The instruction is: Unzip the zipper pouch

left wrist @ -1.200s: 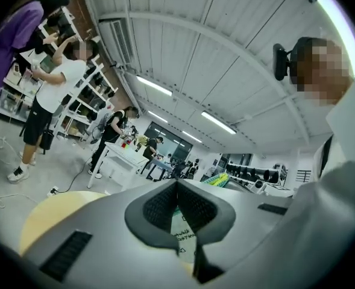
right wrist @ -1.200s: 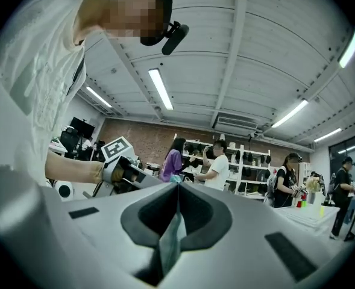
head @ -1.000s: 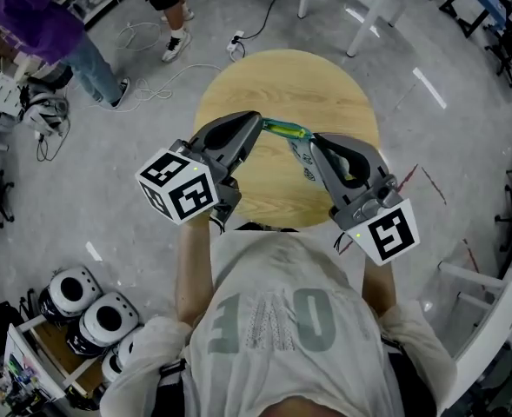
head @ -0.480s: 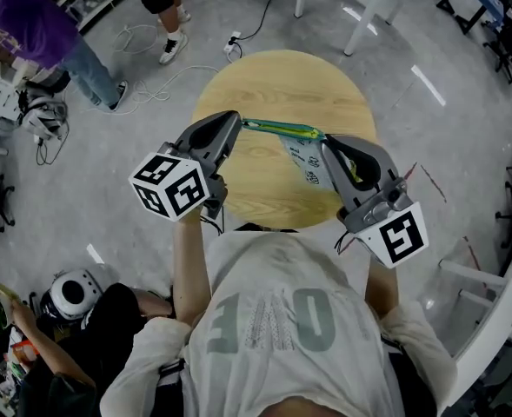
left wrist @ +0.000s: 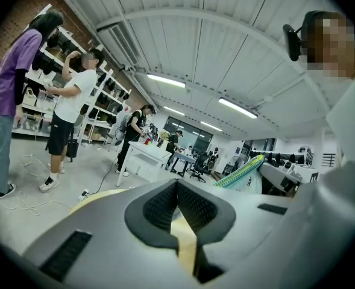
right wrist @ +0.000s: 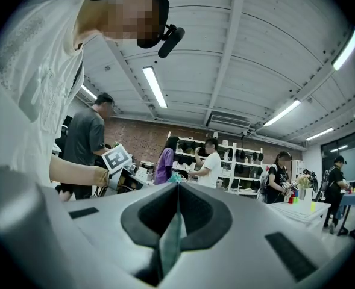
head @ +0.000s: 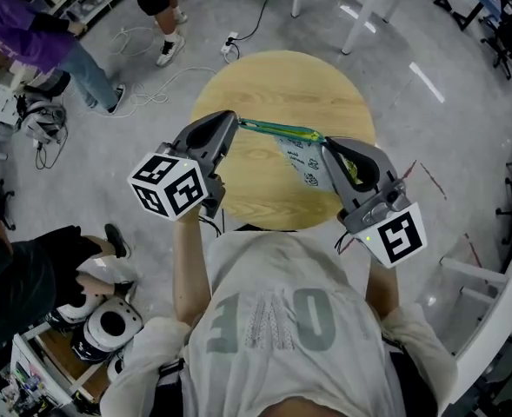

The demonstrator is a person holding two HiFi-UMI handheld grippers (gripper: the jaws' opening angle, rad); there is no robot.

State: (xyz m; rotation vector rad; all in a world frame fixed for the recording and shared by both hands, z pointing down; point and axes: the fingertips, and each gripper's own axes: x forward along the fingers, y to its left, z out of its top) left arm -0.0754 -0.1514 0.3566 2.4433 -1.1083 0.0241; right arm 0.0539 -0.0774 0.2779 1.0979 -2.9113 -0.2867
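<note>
The zipper pouch (head: 306, 162) is clear with print and a green zipper (head: 282, 130), and it hangs in the air over the round wooden table (head: 273, 81). My left gripper (head: 232, 122) is shut on the zipper's left end, where the pull is. My right gripper (head: 329, 146) is shut on the pouch's right end. The zipper line runs taut between the two. In the left gripper view the jaws (left wrist: 177, 182) are closed and the green zipper (left wrist: 243, 172) shows off to the right. In the right gripper view a teal strip of pouch (right wrist: 172, 236) is pinched between the closed jaws (right wrist: 178, 185).
The table stands on a grey floor with cables (head: 164, 81) at the upper left. People stand at the far left (head: 38, 42) and one crouches at the lower left (head: 29, 276). Helmets (head: 108, 324) sit on a low shelf. White table legs (head: 360, 24) rise beyond the table.
My left gripper moved left along the zipper, away from the right gripper, during the first half second, then held still. A person came into view at the lower left.
</note>
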